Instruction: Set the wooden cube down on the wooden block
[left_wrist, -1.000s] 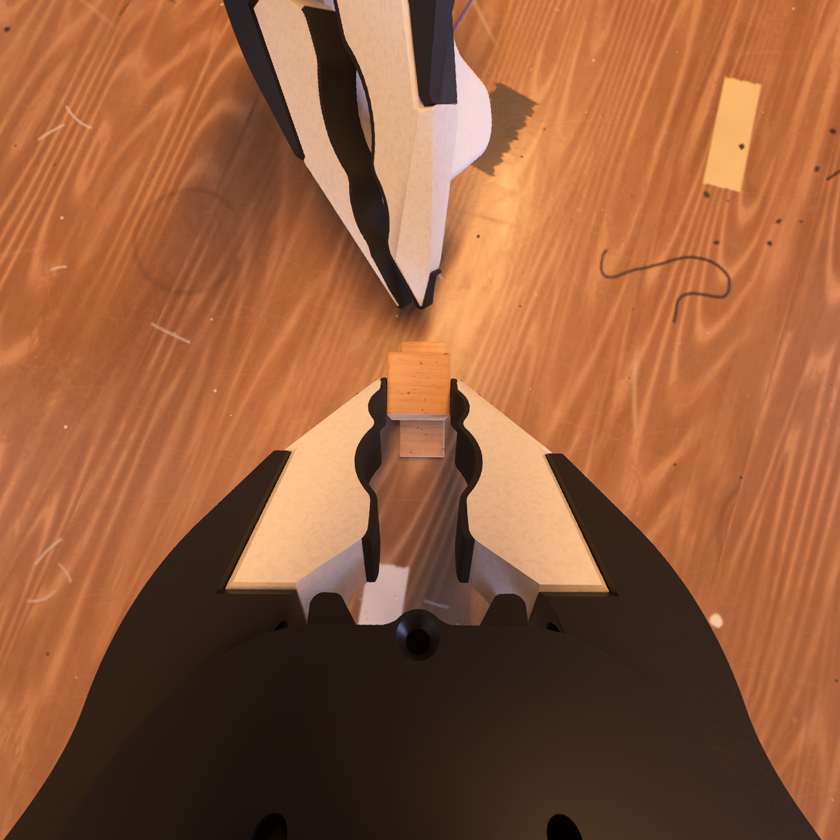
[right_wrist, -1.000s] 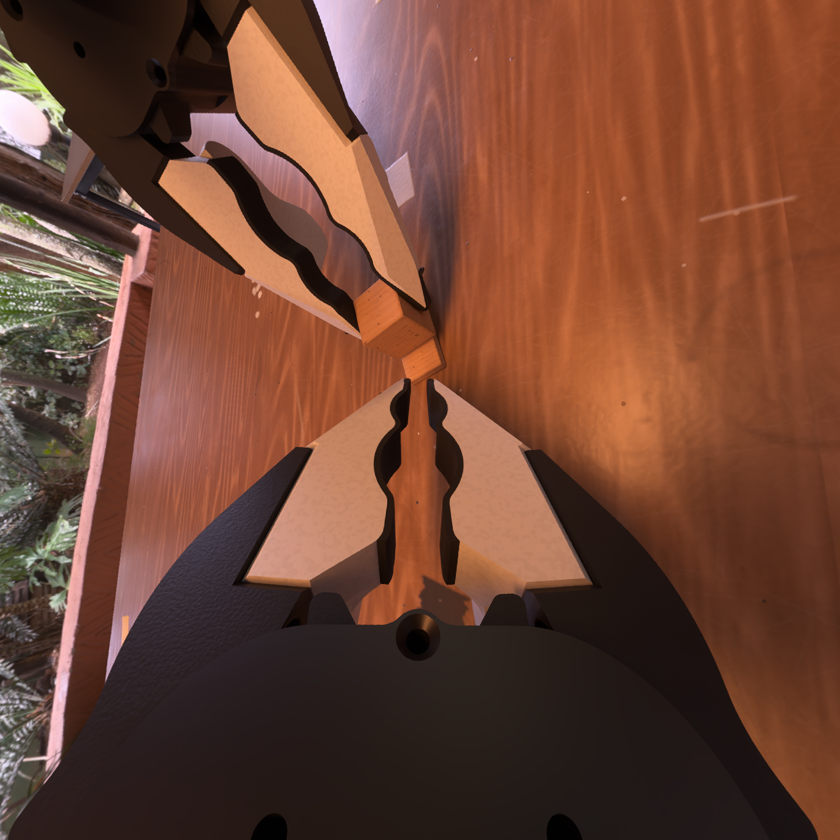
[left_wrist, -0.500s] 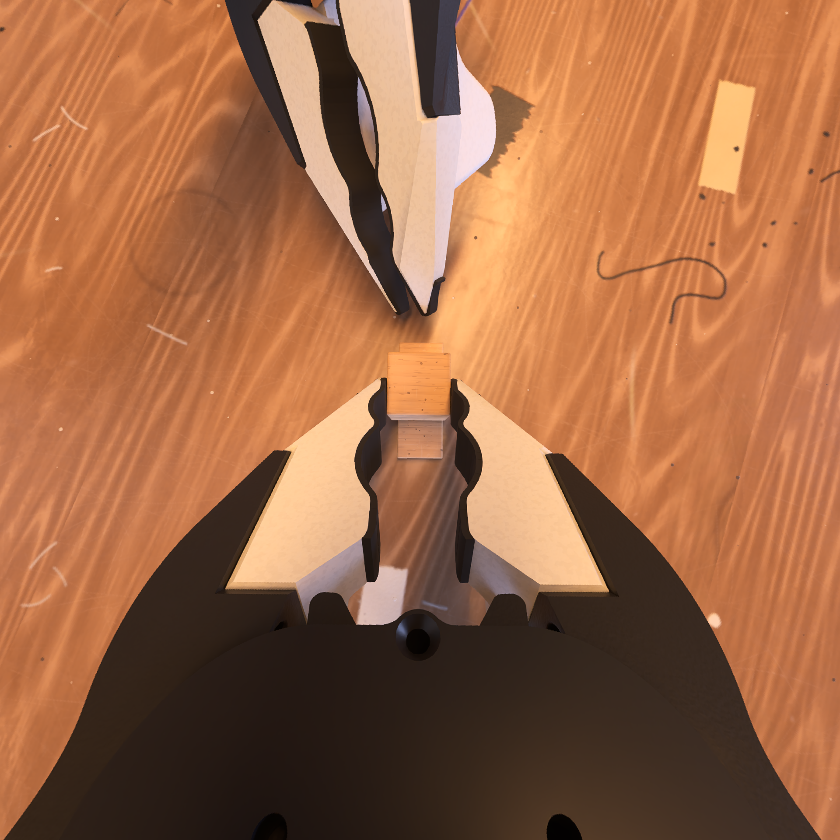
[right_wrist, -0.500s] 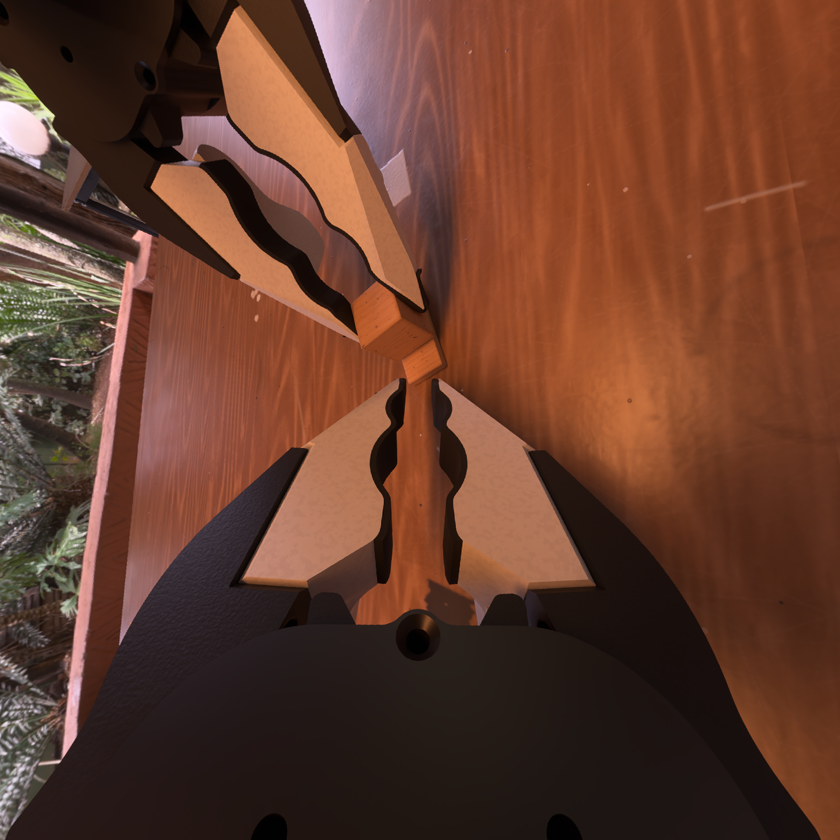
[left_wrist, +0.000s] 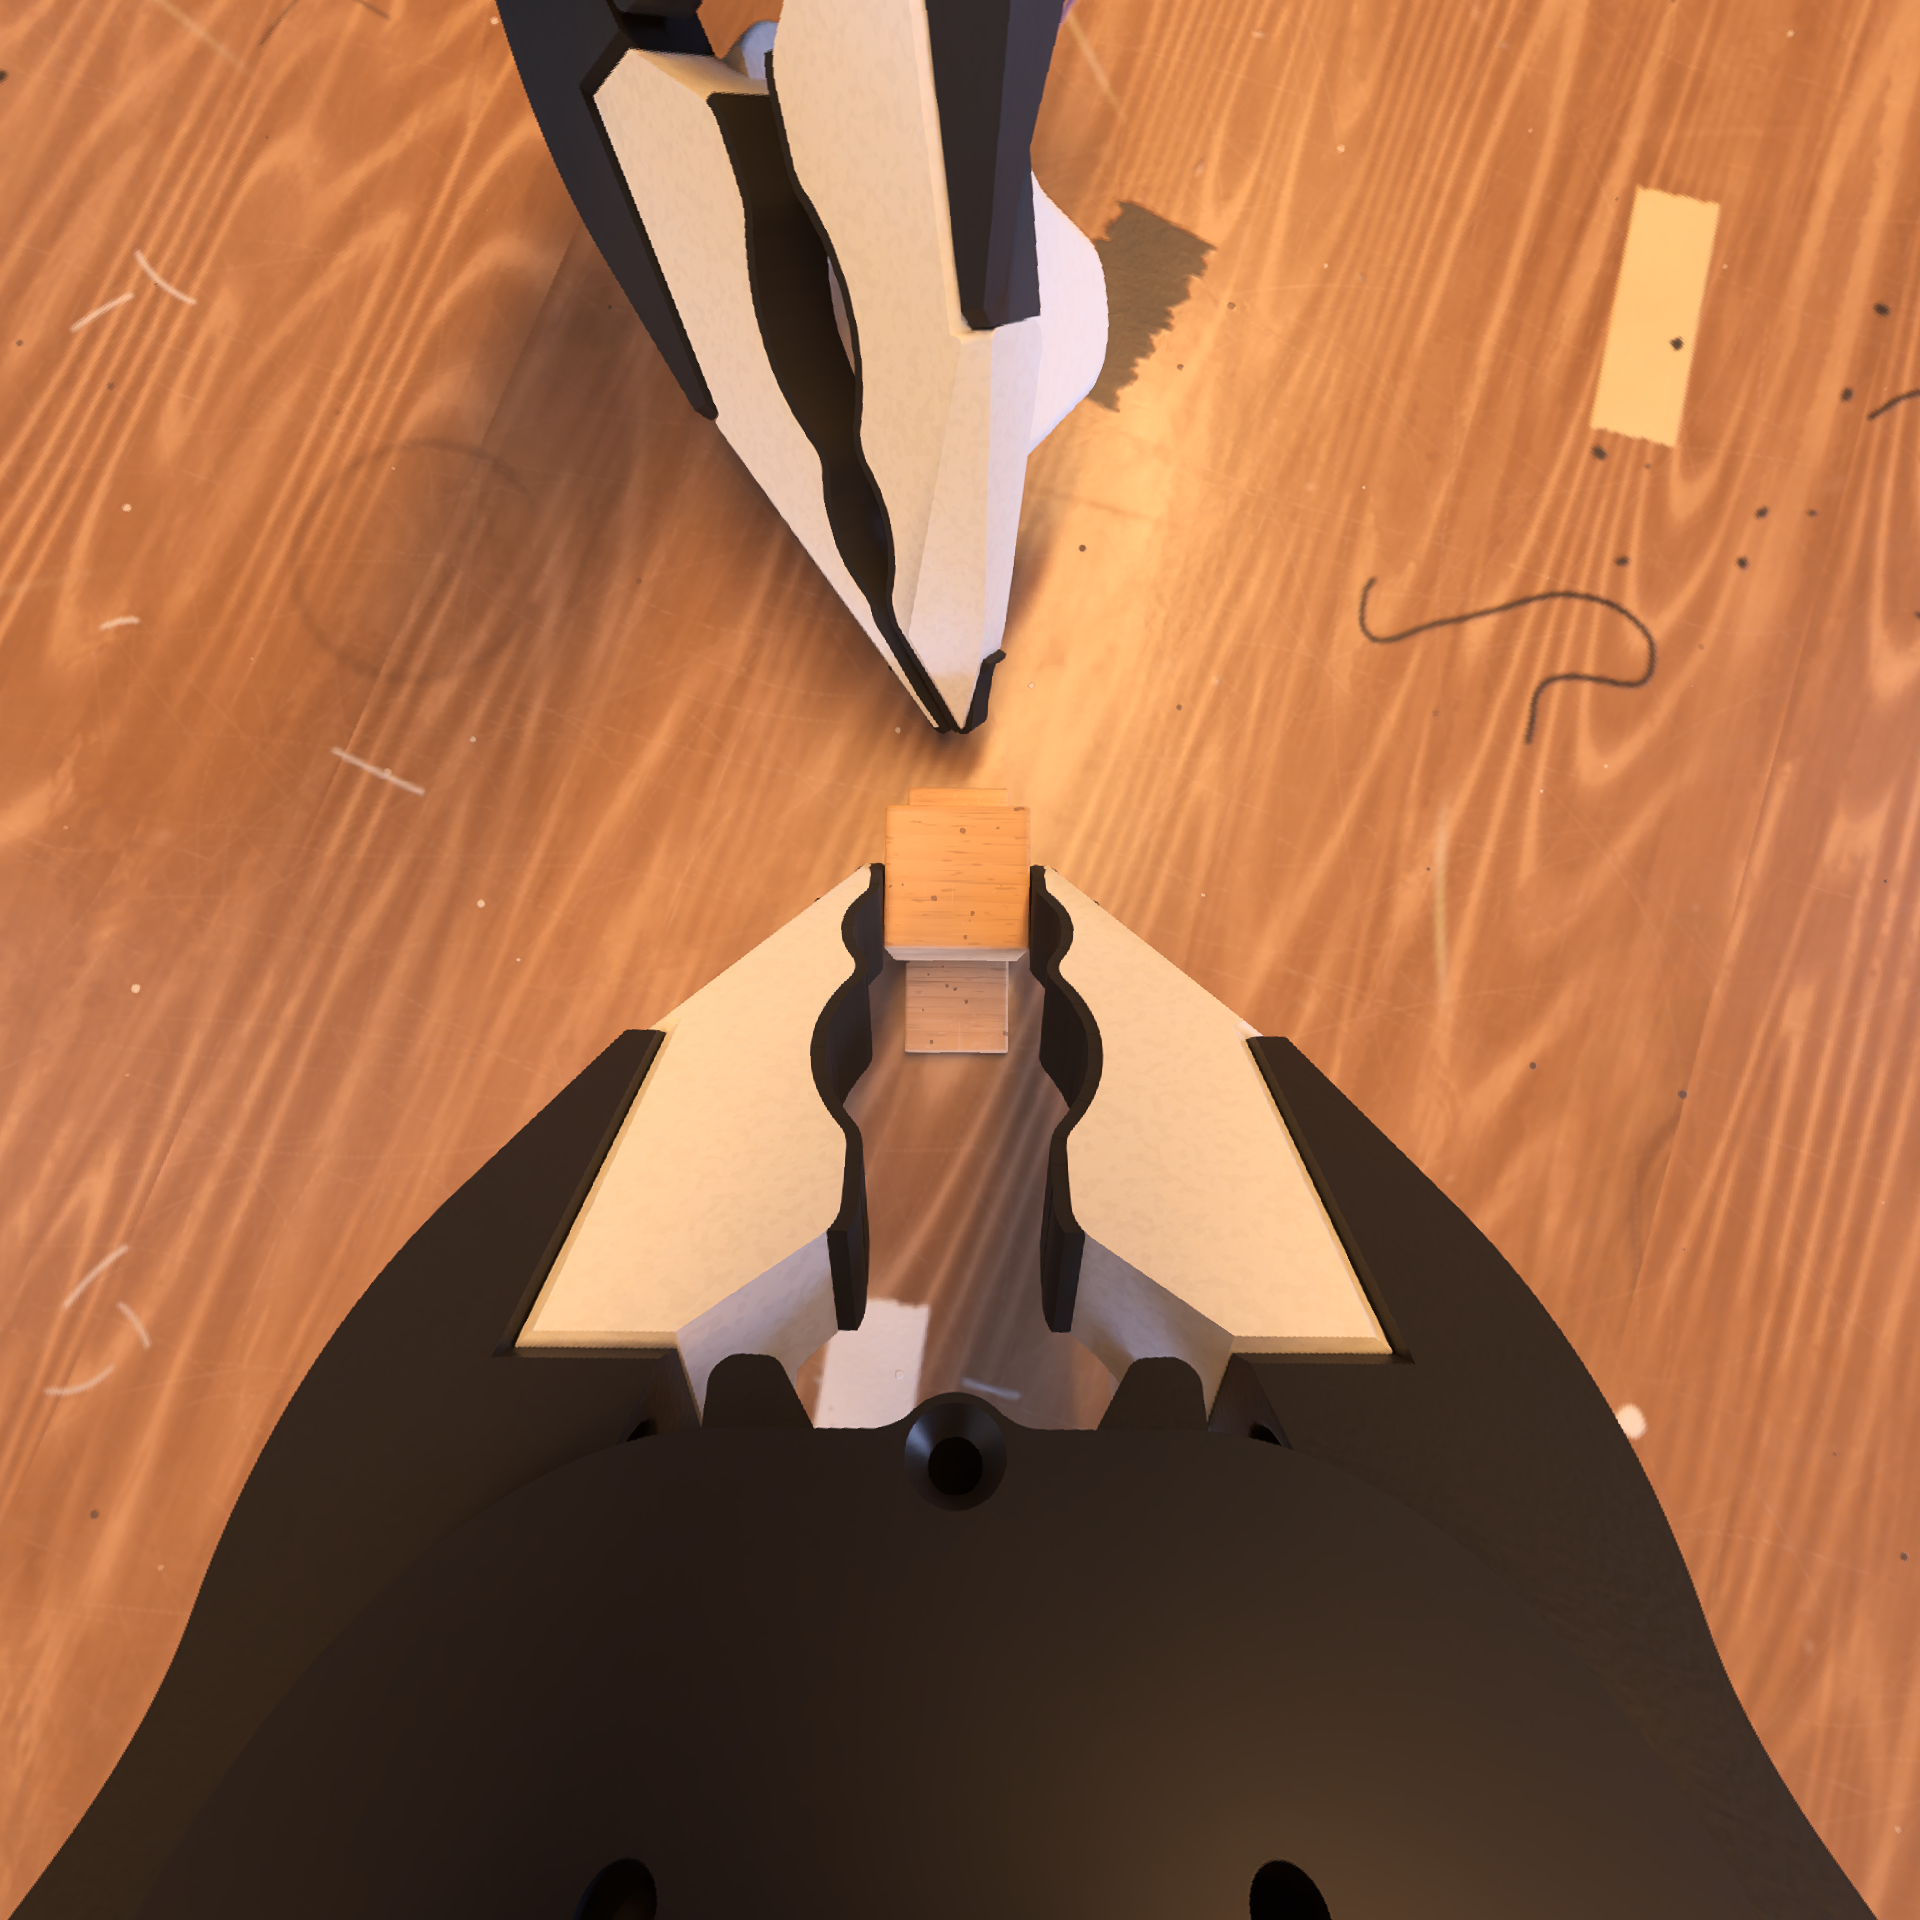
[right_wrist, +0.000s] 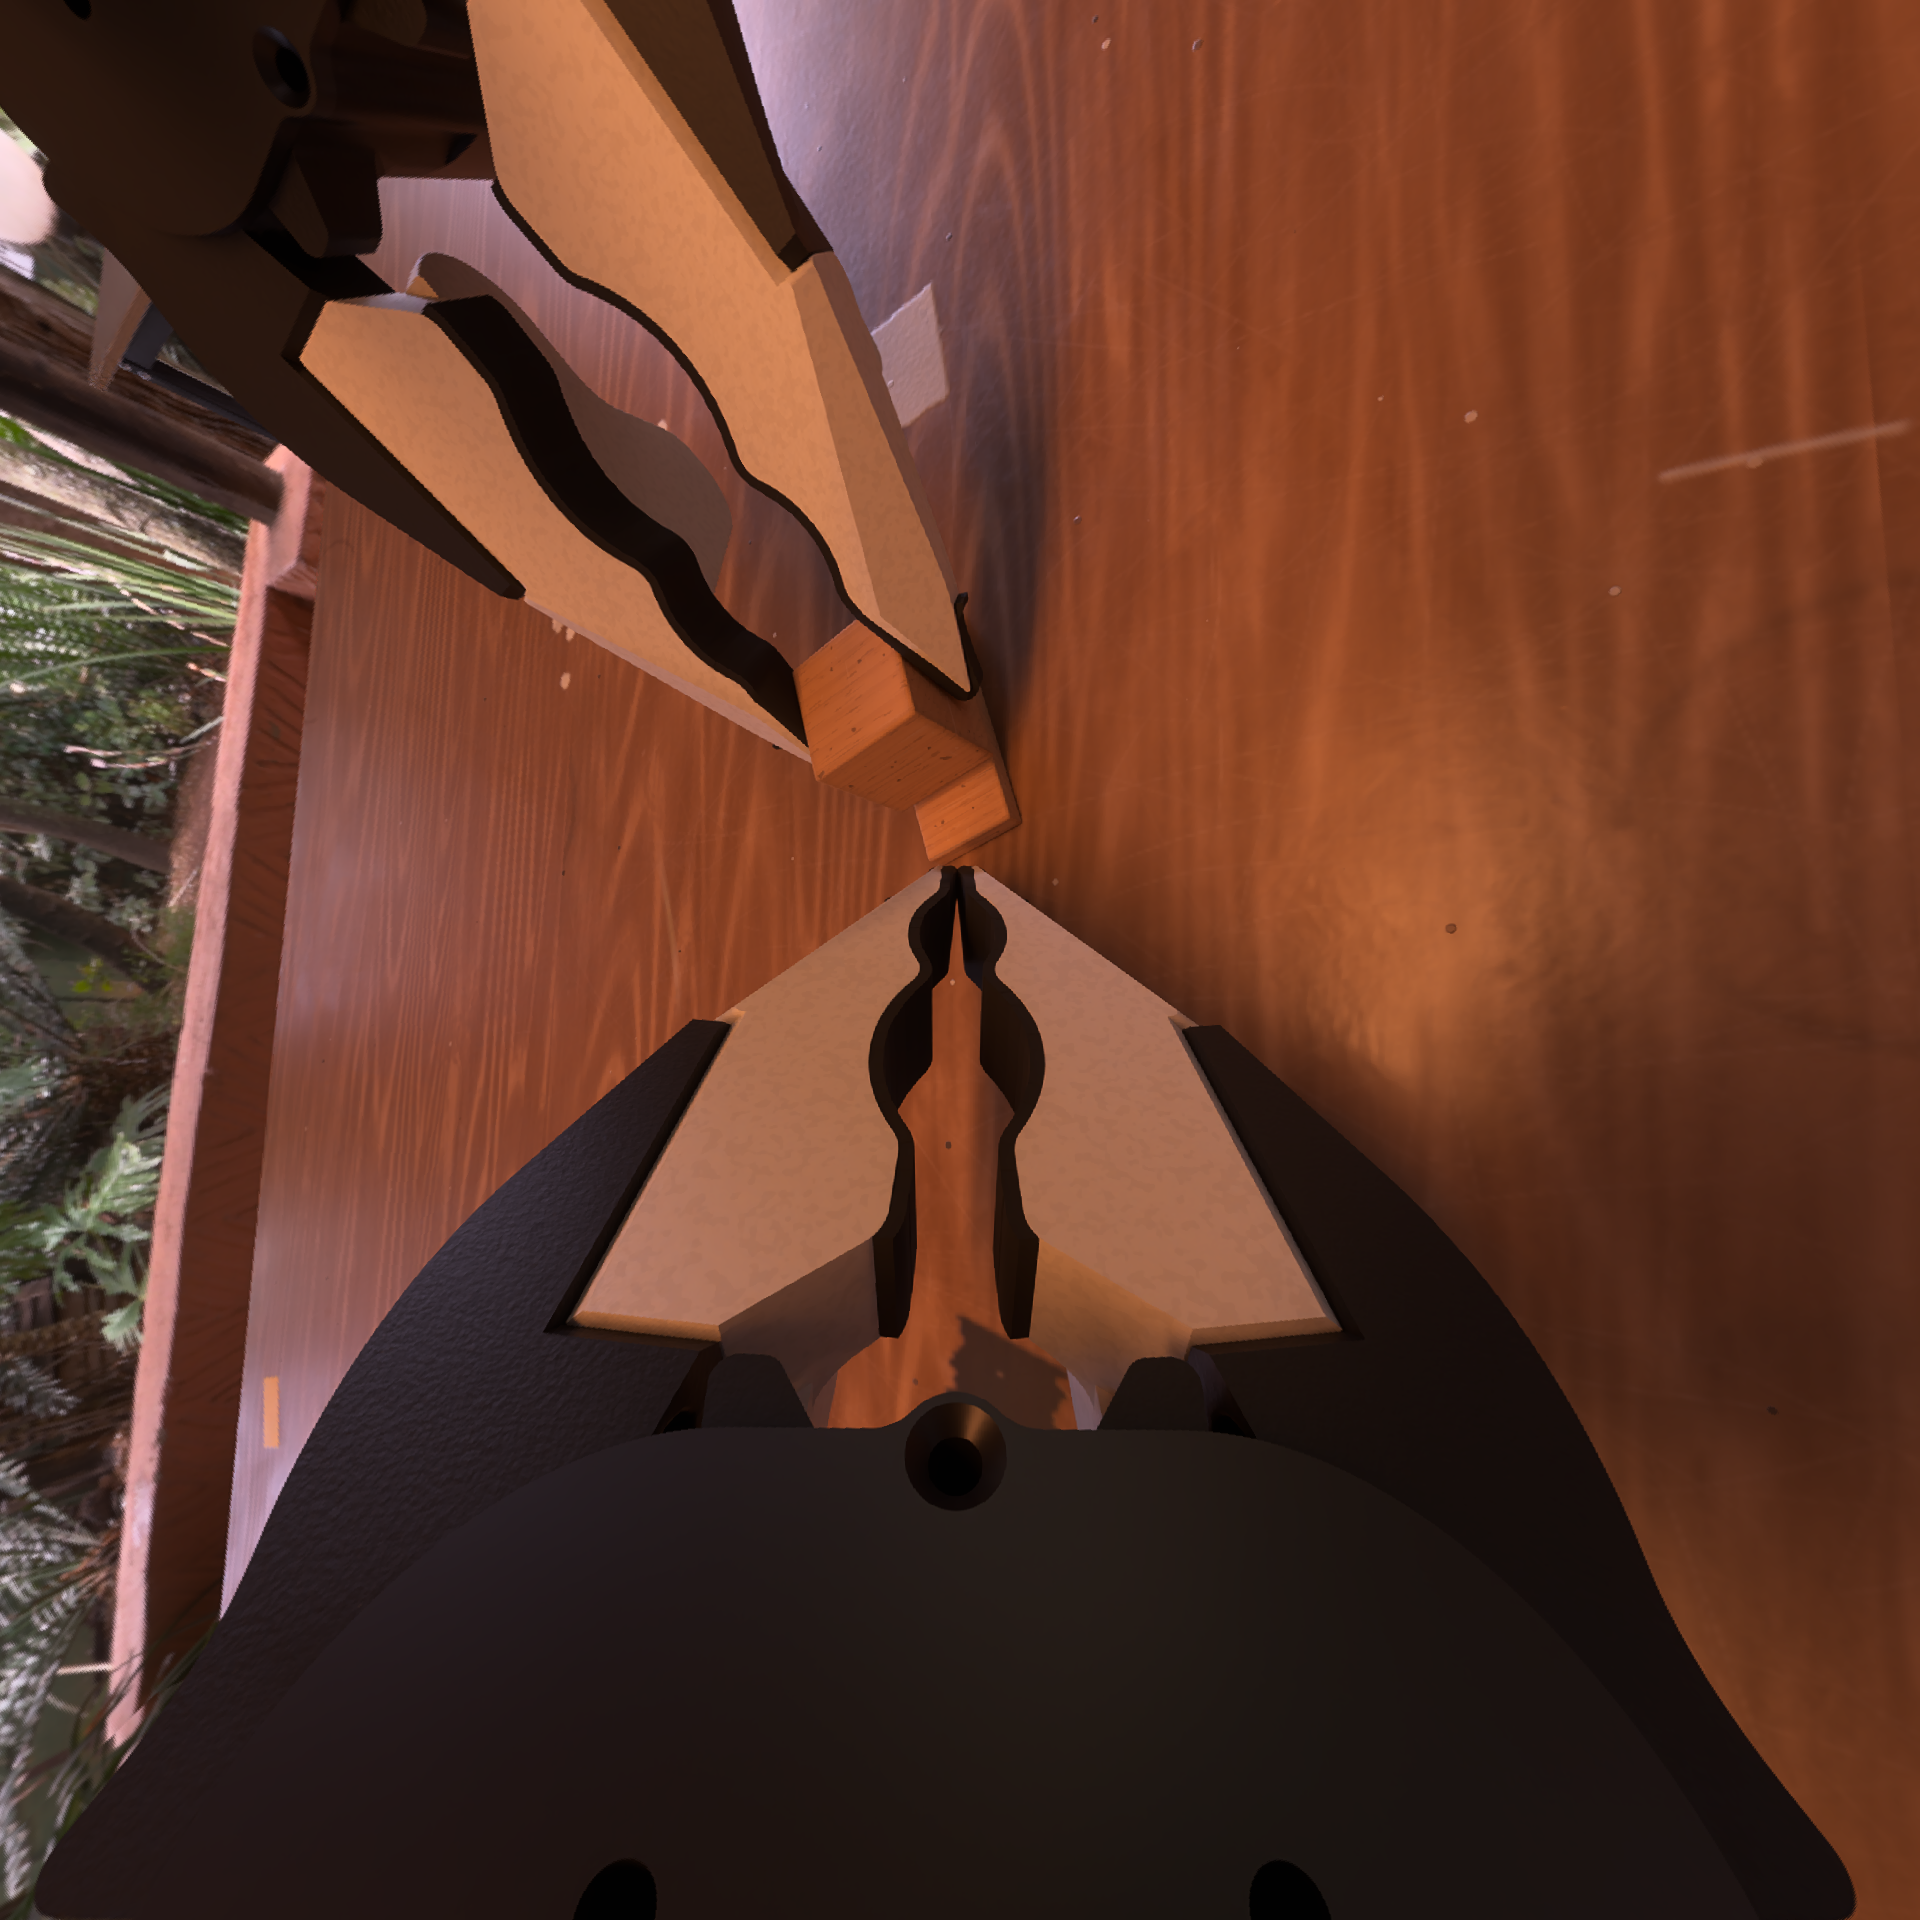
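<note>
In the left wrist view, my left gripper (left_wrist: 956, 883) is shut on the wooden cube (left_wrist: 956, 878), held at the fingertips. Under the cube stands a smaller wooden block (left_wrist: 956, 1008) on the wooden table; its far edge shows just past the cube. The right wrist view shows the cube (right_wrist: 883, 717) resting against the block (right_wrist: 971, 816), between the left gripper's fingers (right_wrist: 914, 582). My right gripper (right_wrist: 956, 878) is shut and empty, with its tips just short of the block. It also shows in the left wrist view (left_wrist: 961, 717), pointing at the cube.
On the table lie a pale tape strip (left_wrist: 1652, 322), a dark patch (left_wrist: 1148, 301) and a curled dark thread (left_wrist: 1507, 644). The table's raised edge (right_wrist: 208, 1039) runs down the left of the right wrist view, with plants beyond it.
My right gripper's fingers have closed from a small gap to shut. My left gripper and the cube have stayed in place over the block.
</note>
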